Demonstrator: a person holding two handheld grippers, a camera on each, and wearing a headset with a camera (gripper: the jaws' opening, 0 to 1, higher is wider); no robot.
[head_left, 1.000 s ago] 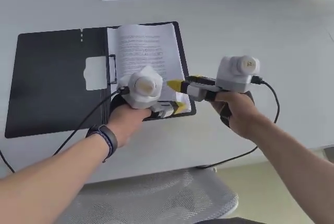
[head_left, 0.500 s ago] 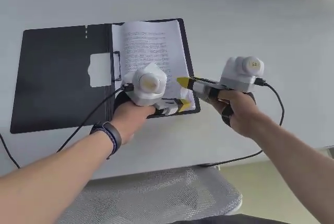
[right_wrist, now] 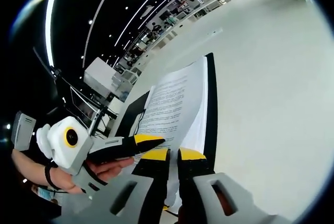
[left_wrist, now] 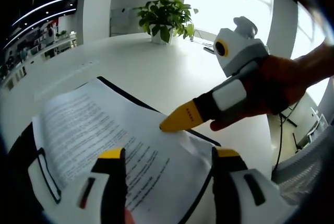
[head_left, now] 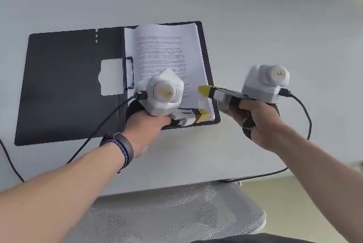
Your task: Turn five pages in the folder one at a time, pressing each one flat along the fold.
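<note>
On table: folder lies open, pages stacked on its rt half.
L gripper: jaws wide apart over pages' near rt corner, holding nothing.
R gripper: jaws together, tip at pages' rt edge; sheet nipped? can't tell.

My left hand-held gripper hangs with its two yellow-tipped jaws spread wide over the printed page of the open black folder. My right hand-held gripper comes in from the right, its yellow tip at the page's far edge. Beyond, a potted plant stands on the white tabletop.
</note>
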